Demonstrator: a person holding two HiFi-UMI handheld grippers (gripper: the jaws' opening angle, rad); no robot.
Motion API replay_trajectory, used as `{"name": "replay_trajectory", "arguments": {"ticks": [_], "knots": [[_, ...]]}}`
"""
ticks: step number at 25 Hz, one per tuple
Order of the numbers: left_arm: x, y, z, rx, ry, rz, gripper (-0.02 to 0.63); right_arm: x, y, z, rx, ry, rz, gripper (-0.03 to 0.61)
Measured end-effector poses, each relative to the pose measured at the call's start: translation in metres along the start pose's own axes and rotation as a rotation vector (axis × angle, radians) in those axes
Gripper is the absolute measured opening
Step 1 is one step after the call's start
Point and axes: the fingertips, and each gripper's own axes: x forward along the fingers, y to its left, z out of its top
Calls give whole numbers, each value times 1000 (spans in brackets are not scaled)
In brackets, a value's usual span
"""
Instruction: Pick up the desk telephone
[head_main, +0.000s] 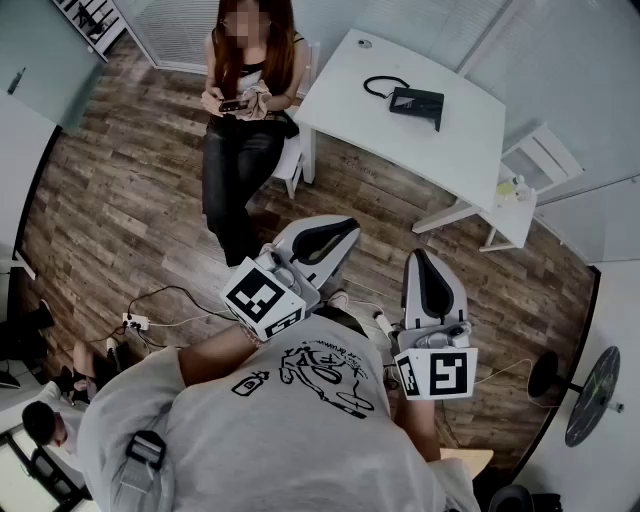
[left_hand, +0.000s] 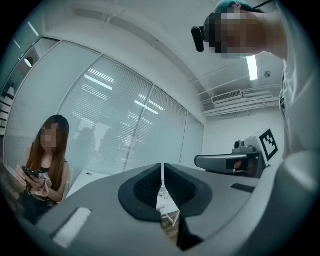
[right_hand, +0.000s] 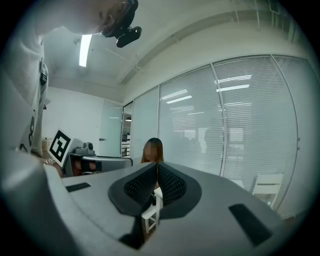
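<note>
The black desk telephone (head_main: 418, 103) lies on the white table (head_main: 450, 140) at the far right of the head view, with its curled cord (head_main: 383, 84) beside it. My left gripper (head_main: 343, 230) and right gripper (head_main: 420, 260) hang side by side over the wooden floor, close to my chest and well short of the table. In the left gripper view the left gripper (left_hand: 161, 181) is shut with nothing between its pads. The right gripper (right_hand: 157, 183) is likewise shut and empty in its own view. Neither gripper view shows the telephone.
A person (head_main: 245, 100) sits on a white chair at the table's left end, holding a phone. Another white chair (head_main: 540, 155) and a small side table (head_main: 515, 205) stand to the right. A power strip (head_main: 135, 322) with cables lies on the floor. A fan (head_main: 590, 395) stands at lower right.
</note>
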Motion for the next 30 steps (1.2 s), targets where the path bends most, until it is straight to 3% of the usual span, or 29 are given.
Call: {"name": "replay_trajectory", "arguments": {"ticks": [11,18,30], "knots": [[0,34,-2,-20,26,-17,17,25,-4,-1,63,-15,-63,9],[18,56,-10,-47,49,-6,17,53,-17,-13,74,6,-35,9],[126,78,-6,-13,69,6,11,102,-114,-13,83,-25,-10,9]]}}
